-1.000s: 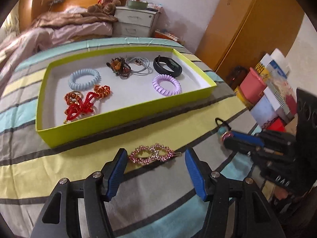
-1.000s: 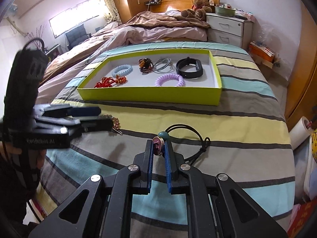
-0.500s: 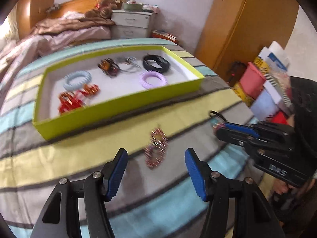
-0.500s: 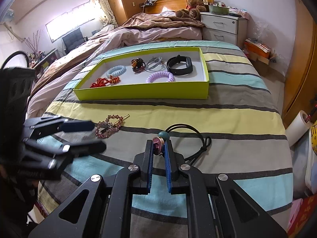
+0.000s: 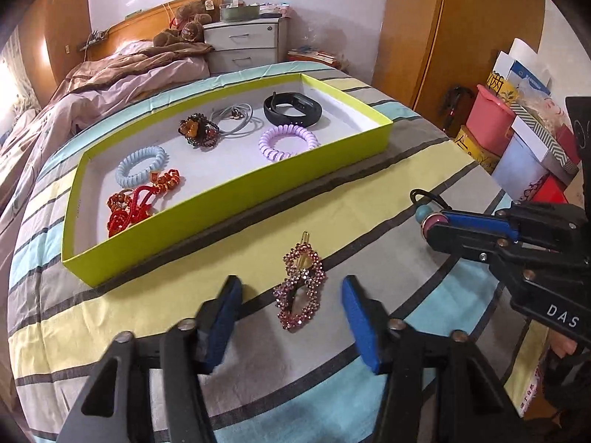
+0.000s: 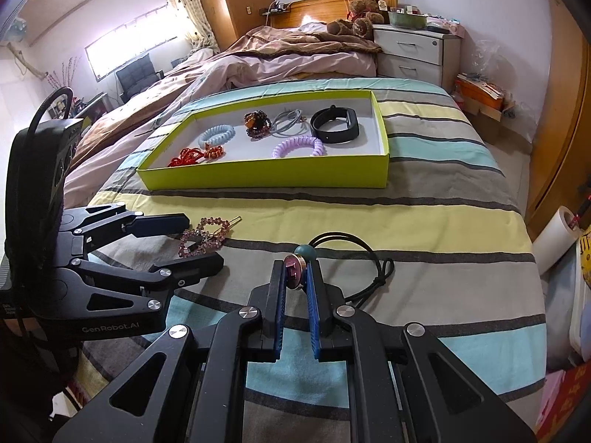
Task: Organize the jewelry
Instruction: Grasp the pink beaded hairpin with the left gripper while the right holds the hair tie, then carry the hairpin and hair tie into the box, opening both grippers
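A pink beaded hair clip (image 5: pixel 300 283) lies on the striped bedspread between the open fingers of my left gripper (image 5: pixel 291 308); it also shows in the right wrist view (image 6: pixel 202 237). My right gripper (image 6: pixel 295 275) is shut on a round pink charm (image 6: pixel 293 266) of a black cord necklace (image 6: pixel 364 258) with a teal bead, whose cord lies on the bed. The right gripper shows in the left wrist view (image 5: pixel 430 223). The lime-green tray (image 5: pixel 236 199) holds blue and purple spiral hair ties, a red knot ornament, an amber bead bracelet, a grey cord and a black wristband.
The bed's right edge drops off to stacked boxes and a pink bin (image 5: pixel 487 109). A rumpled quilt (image 6: pixel 266 59) and a white nightstand (image 6: pixel 413 50) lie beyond the tray. A white roll (image 6: pixel 556 238) stands by the bed's side.
My left gripper has swung so the hair clip now lies lengthwise between its open fingers, closer in. The right gripper has stayed shut on the charm, nearly still.
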